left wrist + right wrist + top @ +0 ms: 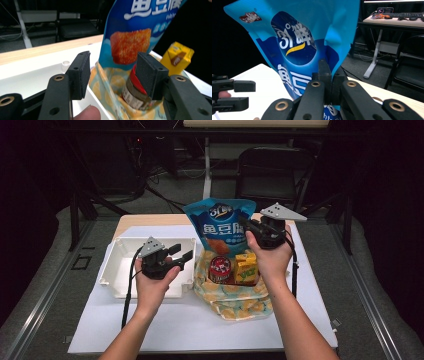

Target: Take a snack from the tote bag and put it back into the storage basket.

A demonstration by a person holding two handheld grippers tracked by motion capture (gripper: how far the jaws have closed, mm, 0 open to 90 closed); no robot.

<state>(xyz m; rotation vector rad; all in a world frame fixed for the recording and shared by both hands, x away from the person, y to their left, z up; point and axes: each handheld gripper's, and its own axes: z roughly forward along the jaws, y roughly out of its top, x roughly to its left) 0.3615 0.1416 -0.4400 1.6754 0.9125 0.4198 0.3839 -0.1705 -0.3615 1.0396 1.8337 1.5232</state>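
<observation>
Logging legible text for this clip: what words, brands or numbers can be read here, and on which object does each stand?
"31°鲜": white and yellow logo on the dark oval at the top of the blue foil snack bag.
"鱼豆腐": large white characters across the bag's middle.
Small red-and-white badge at the bag's top corner: too small to read.
Red-lidded jar: label blurred, unreadable.
Yellow drink carton: green lettering, too blurred to read.

Black left gripper (181, 254), grey top plate, seemingly brass-ringed screw holes.
</observation>
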